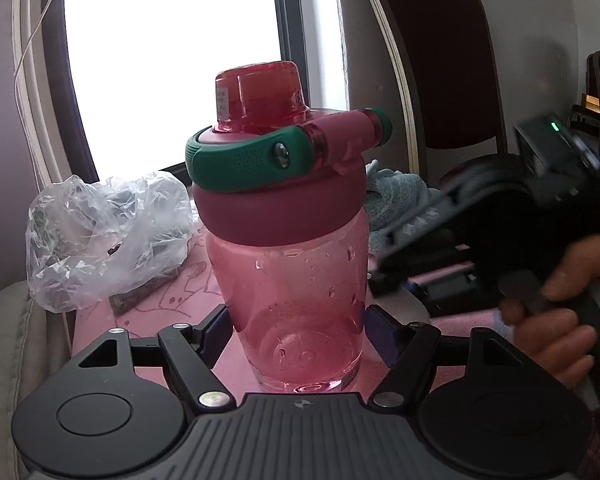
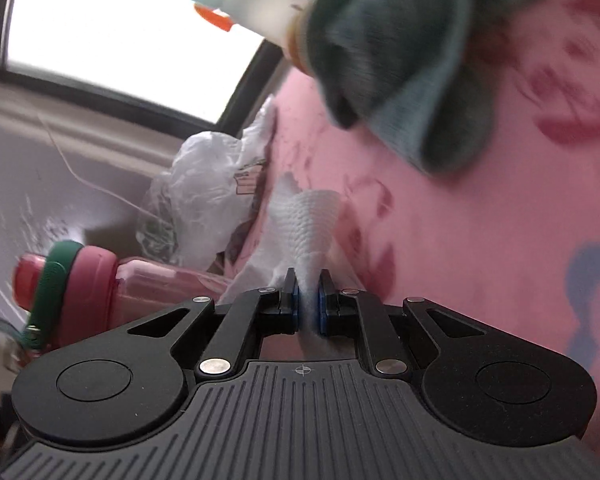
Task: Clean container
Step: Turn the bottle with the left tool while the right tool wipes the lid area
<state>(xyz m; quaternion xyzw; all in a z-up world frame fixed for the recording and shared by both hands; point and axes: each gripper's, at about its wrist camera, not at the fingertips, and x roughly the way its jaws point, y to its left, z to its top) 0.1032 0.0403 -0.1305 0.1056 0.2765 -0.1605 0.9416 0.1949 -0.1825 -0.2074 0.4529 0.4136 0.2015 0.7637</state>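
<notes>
pink see-through bottle sits between my spread left gripper; my right gripper pinches quilted paper towel, crinkled plastic bag behind.

bottle: glossy clear pink plastic, wet with droplets | lid band: matt green, dotted rubbery texture | bag: crinkled thin clear plastic | paper towel: white, embossed | cloth: teal, soft knit | bench: matt pink printed cover
</notes>
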